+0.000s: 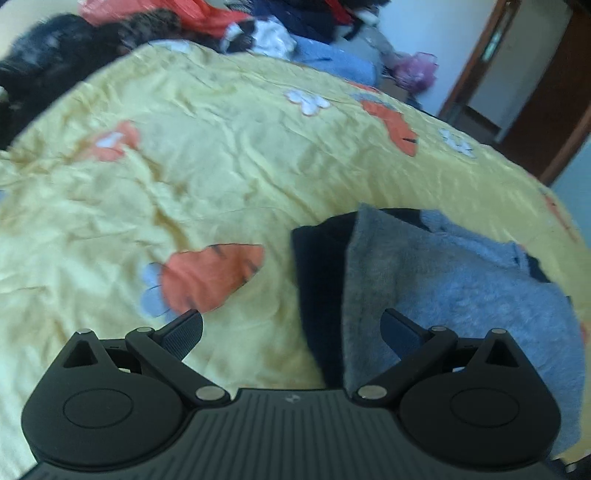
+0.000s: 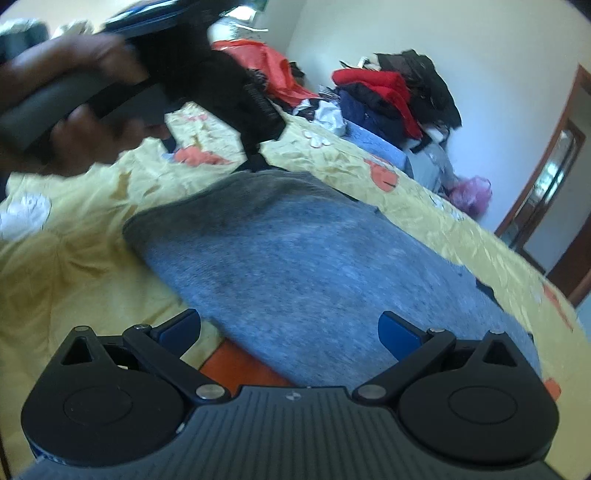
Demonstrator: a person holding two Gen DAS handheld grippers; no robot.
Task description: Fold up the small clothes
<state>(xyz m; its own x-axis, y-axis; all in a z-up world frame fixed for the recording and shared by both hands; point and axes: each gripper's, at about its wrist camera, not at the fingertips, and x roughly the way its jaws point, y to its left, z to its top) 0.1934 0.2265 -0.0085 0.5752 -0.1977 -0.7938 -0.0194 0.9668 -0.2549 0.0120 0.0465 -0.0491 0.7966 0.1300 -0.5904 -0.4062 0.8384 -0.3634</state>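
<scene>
I find the grey garment (image 2: 314, 266) lying on the bed (image 2: 74, 266), apparently doubled over a dark layer, though final folds seem outstanding. Left claw (image 1: 291, 328) and right claw (image 2: 290, 328) both gape, holding nothing.

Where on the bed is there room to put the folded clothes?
Bare yellow bedsheet lies left of the grey garment, between it and the clothes pile at the far edge. The far edge is crowded; both tongs are open.
</scene>
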